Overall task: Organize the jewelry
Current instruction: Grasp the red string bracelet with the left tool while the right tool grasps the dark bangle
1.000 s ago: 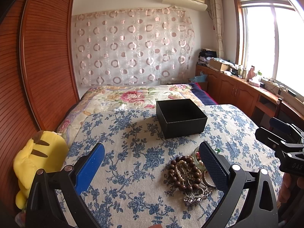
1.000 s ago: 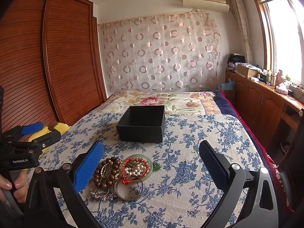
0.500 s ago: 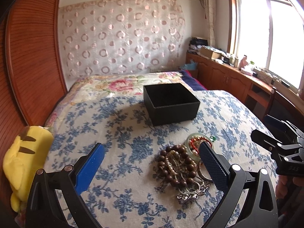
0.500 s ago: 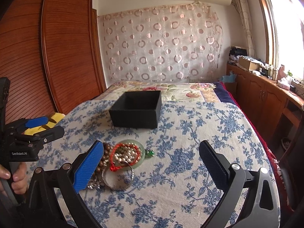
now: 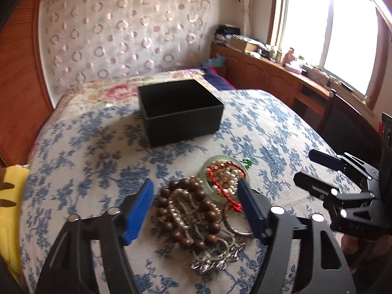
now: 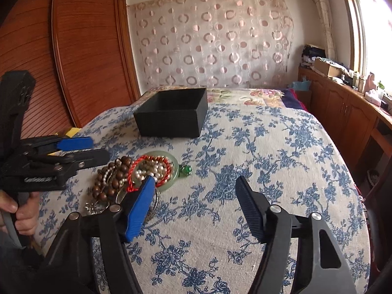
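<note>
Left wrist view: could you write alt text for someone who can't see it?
An open left gripper hovers over a jewelry pile of brown beads, pearls and red cord on a blue-floral bedspread. An open black box sits beyond; the right gripper waits at right.

Tangled jewelry pile (image 5: 208, 205) lies before open black box (image 5: 180, 115).

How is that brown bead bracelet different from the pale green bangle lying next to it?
The brown bead bracelet is a string of dark round wooden-looking beads; the green bangle is one smooth, pale, glassy ring. The bracelet encircles a tangle of silver chain; the bangle holds pearls and a red cord. The bracelet lies between the left gripper's open fingers; the bangle lies further on, nearer the black box. Both rest on the flowered bedspread, touching.
</note>
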Tool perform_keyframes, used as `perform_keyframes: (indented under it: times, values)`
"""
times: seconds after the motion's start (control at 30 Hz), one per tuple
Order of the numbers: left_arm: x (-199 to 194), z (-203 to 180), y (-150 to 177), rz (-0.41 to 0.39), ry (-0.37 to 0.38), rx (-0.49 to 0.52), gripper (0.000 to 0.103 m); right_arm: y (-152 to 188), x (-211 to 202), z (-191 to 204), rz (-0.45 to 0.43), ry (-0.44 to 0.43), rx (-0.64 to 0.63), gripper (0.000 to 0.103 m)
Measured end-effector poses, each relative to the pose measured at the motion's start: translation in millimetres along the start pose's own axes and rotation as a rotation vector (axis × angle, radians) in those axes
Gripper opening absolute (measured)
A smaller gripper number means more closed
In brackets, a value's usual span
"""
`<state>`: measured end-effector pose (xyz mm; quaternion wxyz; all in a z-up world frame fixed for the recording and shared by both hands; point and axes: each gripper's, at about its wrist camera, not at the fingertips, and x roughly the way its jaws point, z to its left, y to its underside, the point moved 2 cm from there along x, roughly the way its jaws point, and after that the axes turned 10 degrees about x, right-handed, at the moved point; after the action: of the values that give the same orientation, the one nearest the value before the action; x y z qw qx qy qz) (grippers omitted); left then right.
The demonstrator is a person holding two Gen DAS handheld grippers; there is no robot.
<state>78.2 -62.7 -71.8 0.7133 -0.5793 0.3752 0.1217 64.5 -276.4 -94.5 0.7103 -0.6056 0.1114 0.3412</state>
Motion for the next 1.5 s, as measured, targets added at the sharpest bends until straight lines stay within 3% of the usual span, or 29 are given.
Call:
perform_keyframes:
  times: [0.37,0.57,0.73,1.2,1.37,1.5]
  values:
    - [43.1,-13.5,-6.7,0.107,0.083,0.011,0.030,5.0,5.3,-1.5,0.024,-0.012,-0.007,0.070]
    - [51.4,-15.5,-9.1,0.135,0.081,0.015,0.019,6.7,7.1,0.0,0.034,-0.018,-0.024,0.070]
    - [55.1,-15.8,-12.7,0.142,0.088,0.022,0.003,6.7,7.4,0.6,0.032,-0.019,-0.022,0.070]
    - [36.5,-3.2,-39.0,0.047,0.071,0.017,0.002,9.8,15.0,6.5,0.069,-0.053,-0.037,0.067]
    - [35.2,-4.7,-39.7,0.055,0.008,0.055,0.002,9.2,23.8,13.7,0.103,-0.068,-0.070,0.052]
    - [37.4,-0.2,-30.8,0.071,0.004,0.041,0.002,6.0,34.8,19.4,0.140,-0.074,-0.093,0.042]
